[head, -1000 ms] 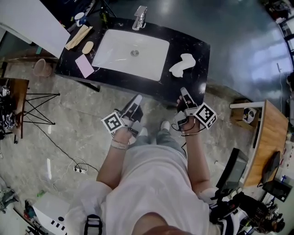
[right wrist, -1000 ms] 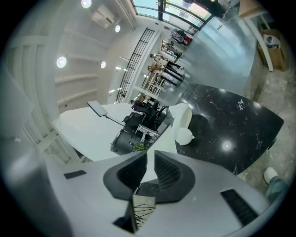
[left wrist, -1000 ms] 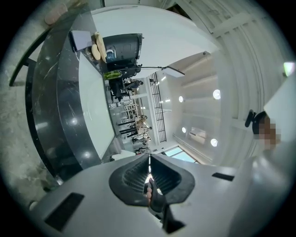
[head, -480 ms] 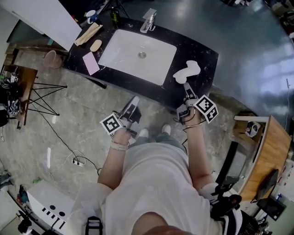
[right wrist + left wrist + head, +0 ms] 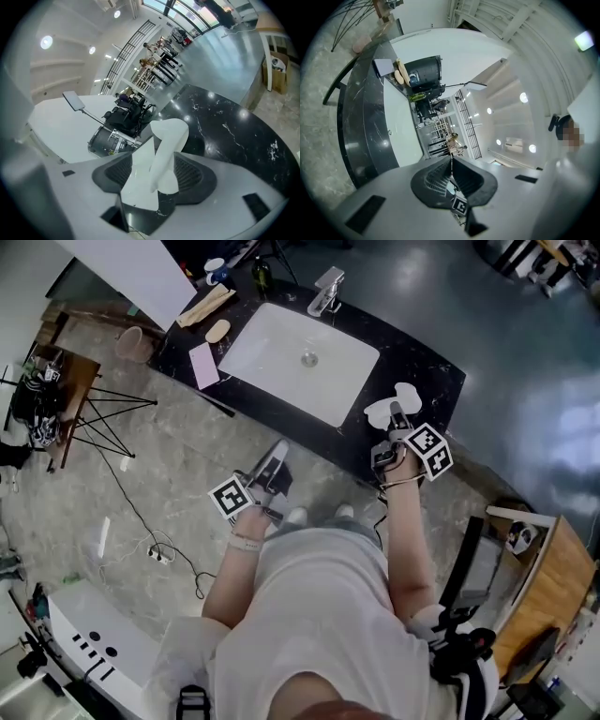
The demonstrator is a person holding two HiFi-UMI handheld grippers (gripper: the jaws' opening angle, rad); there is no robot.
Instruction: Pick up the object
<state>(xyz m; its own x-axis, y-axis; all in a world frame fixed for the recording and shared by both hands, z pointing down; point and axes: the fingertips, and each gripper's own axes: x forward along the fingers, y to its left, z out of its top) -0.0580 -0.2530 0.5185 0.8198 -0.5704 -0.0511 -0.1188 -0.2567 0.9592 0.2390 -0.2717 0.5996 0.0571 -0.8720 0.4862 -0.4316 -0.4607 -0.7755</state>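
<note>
Both jaws of the right gripper, just opened wide, flank the white object, which lies lengthwise straight ahead.

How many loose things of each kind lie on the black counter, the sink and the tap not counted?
White object: 1
Pink pad: 1
Tan oval piece: 1
Tan long piece: 1
Green bottle: 1
Cup: 1
Total: 6

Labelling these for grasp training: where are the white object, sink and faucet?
white object (image 5: 169,136): right gripper view, upper bend.
sink (image 5: 272,357): head view, bare basin floor.
faucet (image 5: 326,292): head view, its body.
</note>
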